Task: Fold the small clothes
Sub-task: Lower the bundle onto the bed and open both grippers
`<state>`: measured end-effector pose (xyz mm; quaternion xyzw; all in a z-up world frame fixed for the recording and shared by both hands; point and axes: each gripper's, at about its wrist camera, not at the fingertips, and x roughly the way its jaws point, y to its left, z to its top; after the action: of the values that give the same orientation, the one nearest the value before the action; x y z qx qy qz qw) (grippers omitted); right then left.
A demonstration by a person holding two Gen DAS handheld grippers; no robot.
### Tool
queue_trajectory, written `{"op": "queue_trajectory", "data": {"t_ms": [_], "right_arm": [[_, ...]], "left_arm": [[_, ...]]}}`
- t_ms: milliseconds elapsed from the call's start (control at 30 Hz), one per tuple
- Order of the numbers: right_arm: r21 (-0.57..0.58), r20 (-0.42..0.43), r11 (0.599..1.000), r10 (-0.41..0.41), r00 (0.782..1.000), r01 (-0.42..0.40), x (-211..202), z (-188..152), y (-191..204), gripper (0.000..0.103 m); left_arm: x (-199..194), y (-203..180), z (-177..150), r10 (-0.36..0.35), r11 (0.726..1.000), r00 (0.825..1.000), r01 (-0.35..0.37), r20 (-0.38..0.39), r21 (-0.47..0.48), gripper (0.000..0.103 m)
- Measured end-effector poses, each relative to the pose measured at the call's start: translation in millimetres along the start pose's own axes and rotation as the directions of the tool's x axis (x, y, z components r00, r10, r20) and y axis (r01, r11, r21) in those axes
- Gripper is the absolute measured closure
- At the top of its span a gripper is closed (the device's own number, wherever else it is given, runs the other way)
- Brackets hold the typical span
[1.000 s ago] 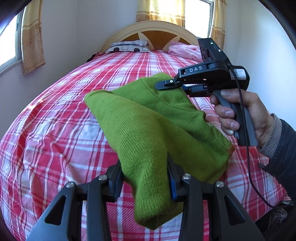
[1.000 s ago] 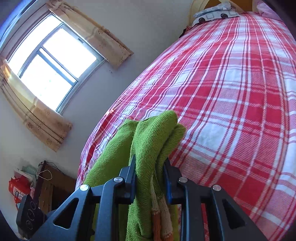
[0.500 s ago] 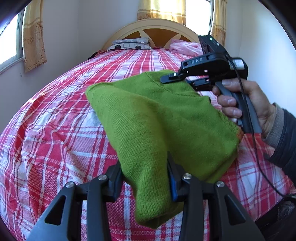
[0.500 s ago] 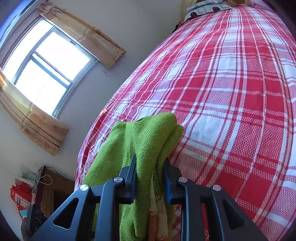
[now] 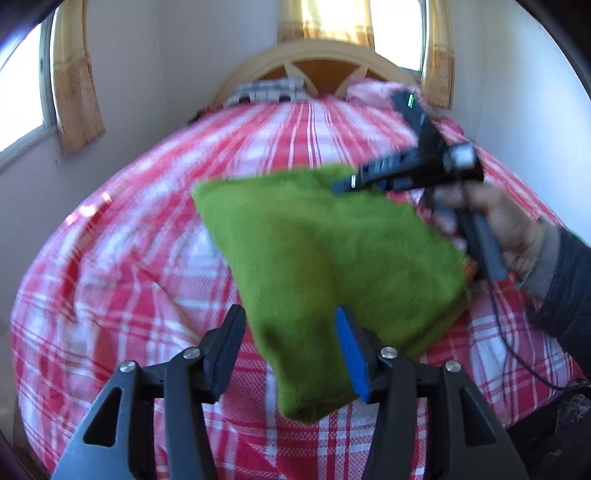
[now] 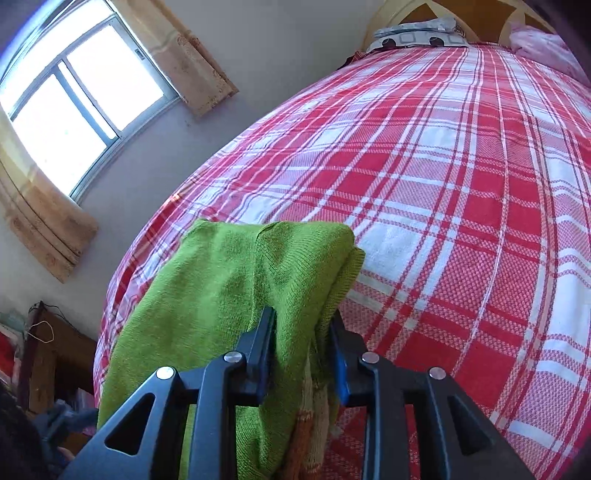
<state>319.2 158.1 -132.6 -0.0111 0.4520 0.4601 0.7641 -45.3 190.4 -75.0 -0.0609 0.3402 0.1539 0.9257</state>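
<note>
Sweater (image 5: 332, 254): green knit, folded, held above the bed between both tongs; an orange and cream trim shows at its lower edge in the right view.
Left tongs (image 5: 290, 343): jaws parted wider than the cloth; near corner of the sweater hangs between them, contact unclear through blur.
Right tongs (image 6: 303, 347): clamped on the sweater's bunched far edge.
Right hand (image 5: 506, 225): grips the right handle.
Bed (image 6: 461, 192): red and white plaid cover.
Pillows (image 6: 417, 35): at the headboard.

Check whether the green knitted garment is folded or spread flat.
Folded: the green knitted garment shows doubled layers at its edge, held above the plaid bedcover by the right gripper.
</note>
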Motion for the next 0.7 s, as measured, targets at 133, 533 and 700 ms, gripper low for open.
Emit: {"op": "queue_trajectory", "data": {"t_ms": [133,533,700], "right_arm": [[0.031,0.002,0.999,-0.014,1.0,0.014,-9,-3,-3,0.065],[-0.129,0.03,0.963,-0.236,0.971,0.238,-52,-69,37,0.041],[-0.111,0.061,0.957,-0.264,0.963,0.27,-45,-77,33,0.03]], "left_arm": [[-9,2,18,0.079,0.996,0.992,-0.082,0.097,0.019,0.025],[65,33,21,0.241,0.97,0.97,-0.241,0.016,-0.016,0.017],[66,34,14,0.269,0.963,0.961,-0.268,0.055,-0.022,0.013]]}}
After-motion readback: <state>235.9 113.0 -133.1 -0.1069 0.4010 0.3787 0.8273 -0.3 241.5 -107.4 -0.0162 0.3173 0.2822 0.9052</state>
